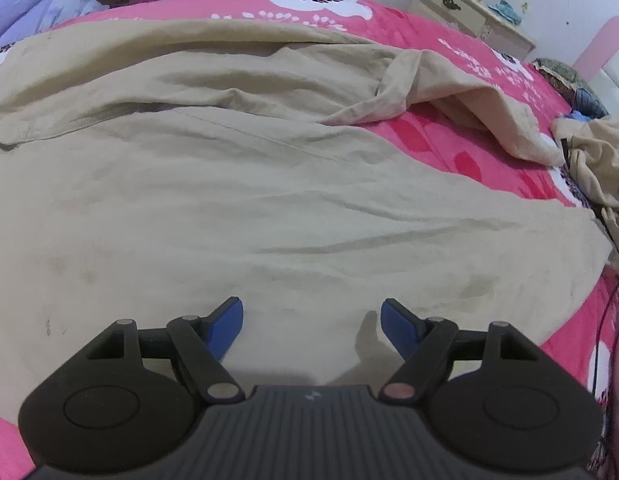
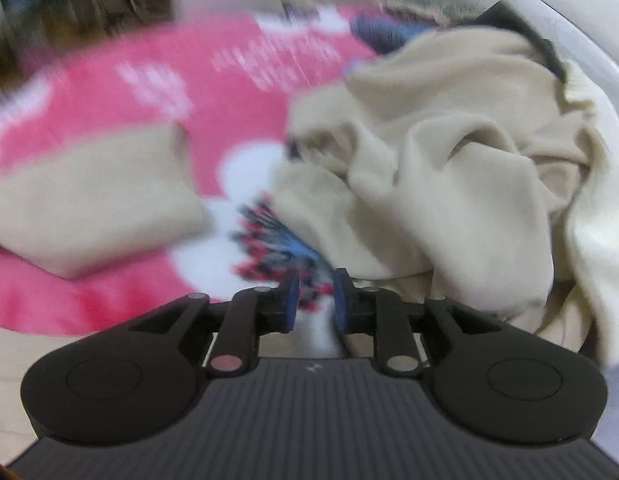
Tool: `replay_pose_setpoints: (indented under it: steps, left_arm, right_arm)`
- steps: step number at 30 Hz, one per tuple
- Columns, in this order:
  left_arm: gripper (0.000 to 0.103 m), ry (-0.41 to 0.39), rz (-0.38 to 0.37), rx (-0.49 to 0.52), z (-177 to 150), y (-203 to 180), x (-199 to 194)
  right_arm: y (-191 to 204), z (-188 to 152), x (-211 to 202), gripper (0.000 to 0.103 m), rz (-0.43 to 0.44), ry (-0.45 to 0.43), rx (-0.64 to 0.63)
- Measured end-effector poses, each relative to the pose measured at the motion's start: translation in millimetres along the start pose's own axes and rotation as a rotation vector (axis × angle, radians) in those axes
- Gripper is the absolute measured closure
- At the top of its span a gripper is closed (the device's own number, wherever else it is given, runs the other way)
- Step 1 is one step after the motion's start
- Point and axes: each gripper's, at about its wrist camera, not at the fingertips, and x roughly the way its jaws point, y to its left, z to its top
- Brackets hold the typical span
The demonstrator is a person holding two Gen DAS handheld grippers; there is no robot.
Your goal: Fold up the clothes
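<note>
Currently the left gripper (image 1: 311, 322), jaws spread, hovers over a beige garment (image 1: 237, 200) spread ahead on the bed (image 1: 441, 144), while the right gripper (image 2: 314, 300), jaws narrowly parted and empty, faces a crumpled cream pile (image 2: 449, 184), so folding seems midway.

Bed (image 1: 449, 136) covered with a pink sheet bearing white floral print; a large beige garment (image 1: 229, 200) lies spread across it, creased, one sleeve (image 1: 469, 96) folded out over the pink; a crumpled heap of cream clothes (image 2: 449, 168) sits beside it; a lilac quilt (image 1: 25, 4) lies at the far corner.
</note>
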Motion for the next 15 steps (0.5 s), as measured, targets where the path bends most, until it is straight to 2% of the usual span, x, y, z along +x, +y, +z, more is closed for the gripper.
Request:
replay_pose_setpoints:
  steps: [1,3,5,7,11,12,14,15]
  left_arm:
    - [0.026,-0.001,-0.001,-0.002,0,0,-2]
    - [0.026,-0.008,-0.014,-0.009,-2,-1,-7]
    - [0.026,-0.019,-0.023,-0.011,-4,-1,-14]
    - [0.026,-0.029,-0.03,0.001,-7,-4,-22]
    - [0.026,-0.027,-0.02,0.055,-18,-10,-34]
    - [0.026,-0.027,-0.017,0.069,-20,-11,-37]
    - [0.026,-0.022,-0.009,0.089,-26,-13,-42]
    - [0.026,-0.019,-0.007,0.091,-29,-13,-44]
  right_arm:
    - [-5,-6,-3,0.067,0.021,-0.003,0.024]
    - [-15,-19,-10,0.06,0.064,-0.01,0.072]
    - [-25,-31,-17,0.06,0.107,-0.017,0.12]
    - [-37,-48,-6,0.06,0.095,0.02,0.141]
    - [-55,-61,18,0.059,0.045,0.04,0.113]
    - [-57,-61,20,0.059,0.058,0.04,0.118]
    - [-59,-60,21,0.054,0.102,0.037,0.133]
    - [-59,-58,22,0.046,0.104,0.032,0.115]
